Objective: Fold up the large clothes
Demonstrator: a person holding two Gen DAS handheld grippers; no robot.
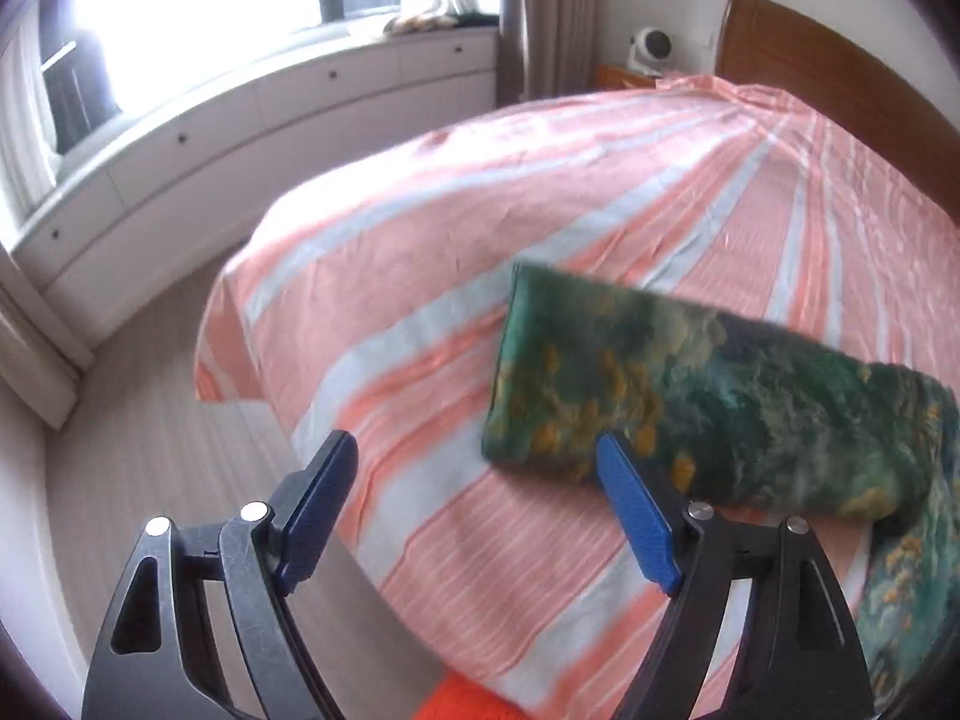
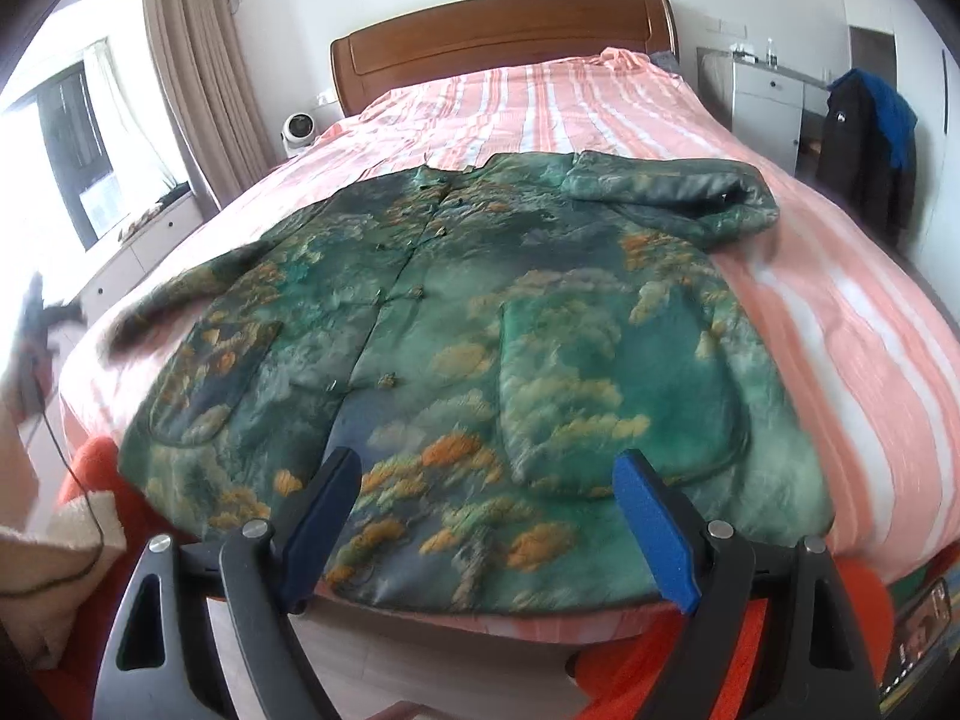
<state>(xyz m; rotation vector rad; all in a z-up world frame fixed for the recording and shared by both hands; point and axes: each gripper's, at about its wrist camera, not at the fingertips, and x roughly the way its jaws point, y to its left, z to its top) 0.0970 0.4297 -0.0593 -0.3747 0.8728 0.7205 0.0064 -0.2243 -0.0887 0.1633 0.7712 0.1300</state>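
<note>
Right wrist view | green padded jacket flat on bed, collar-to-hem axis running away from right tongs, spread over hem | left tongs spread, beside left sleeve.

**What you can't make out**

Beyond your left tool, the jacket runs off the picture's right edge. Left of your right tool, its sleeve smears into blur. An orange cloth is cut off below.
</note>
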